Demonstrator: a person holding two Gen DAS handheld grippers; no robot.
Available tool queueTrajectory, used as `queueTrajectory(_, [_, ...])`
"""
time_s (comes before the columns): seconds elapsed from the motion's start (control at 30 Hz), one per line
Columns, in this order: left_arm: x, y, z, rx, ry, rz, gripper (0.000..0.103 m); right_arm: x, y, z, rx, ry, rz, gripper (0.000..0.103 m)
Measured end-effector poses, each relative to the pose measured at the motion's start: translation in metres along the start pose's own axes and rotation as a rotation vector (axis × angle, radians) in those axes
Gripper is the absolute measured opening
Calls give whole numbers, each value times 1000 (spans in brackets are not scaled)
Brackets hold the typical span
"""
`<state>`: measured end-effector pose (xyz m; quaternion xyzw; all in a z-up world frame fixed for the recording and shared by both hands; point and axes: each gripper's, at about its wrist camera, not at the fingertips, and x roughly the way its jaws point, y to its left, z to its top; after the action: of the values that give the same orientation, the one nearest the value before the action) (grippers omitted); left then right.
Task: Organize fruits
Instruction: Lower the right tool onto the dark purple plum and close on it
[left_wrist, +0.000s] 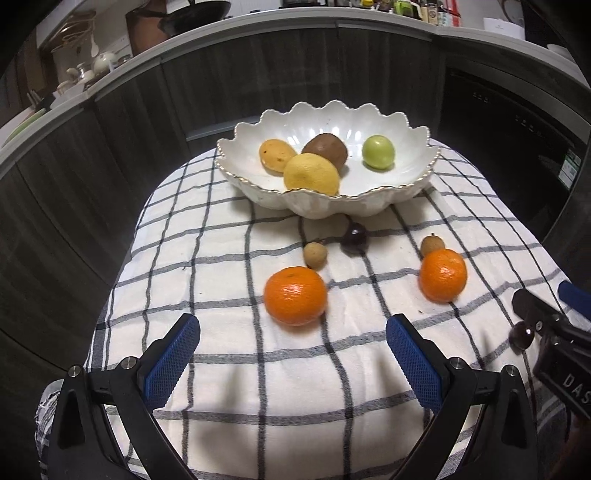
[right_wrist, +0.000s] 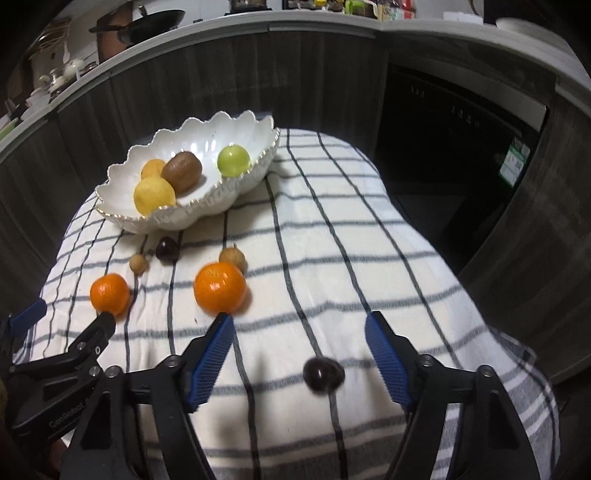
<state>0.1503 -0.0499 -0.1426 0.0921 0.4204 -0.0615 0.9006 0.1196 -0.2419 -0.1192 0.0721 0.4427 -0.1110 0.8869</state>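
- White scalloped bowl (left_wrist: 328, 199), gold-rimmed, is shown at upper centre of the left wrist view on a checked cloth (left_wrist: 229, 369); four fruits are already held in it: a lemon (left_wrist: 311, 173), a kiwi (left_wrist: 325, 149), a green fruit (left_wrist: 378, 151) and a spotted yellow-orange fruit (left_wrist: 276, 154).
- Six fruits are seen outside the bowl: two mandarins (left_wrist: 295, 295) (left_wrist: 442, 274), two small tan fruits (left_wrist: 315, 254) (left_wrist: 432, 244), a dark cherry-like fruit (left_wrist: 354, 238) just below the bowl, and a second dark fruit (right_wrist: 324, 373) at lower centre of the right wrist view.
- Left gripper (left_wrist: 291, 358) is held wide apart and empty, with the nearer mandarin just beyond its blue pads (left_wrist: 171, 363).
- Right gripper (right_wrist: 299, 354) is likewise spread wide and empty; the second dark fruit lies between its fingers, untouched by either pad.
- Progress is judged at somewhat under half: four fruits placed, six left on the cloth.
- Pickup of the dark fruit by the right gripper is judged the likely step in hand.
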Motion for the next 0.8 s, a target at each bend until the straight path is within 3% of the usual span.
queueTrajectory(0.17, [9, -3, -3, -12, 28, -7, 103, 11, -6, -5, 0, 35, -19, 64])
queueTrajectory(0.53, [20, -8, -9, -4, 44, -18, 103, 29, -11, -18, 8, 120, -3, 31])
queueTrajectory(0.8, [22, -6, -10, -8, 48, -18, 103, 32, -8, -19, -6, 124, -4, 31])
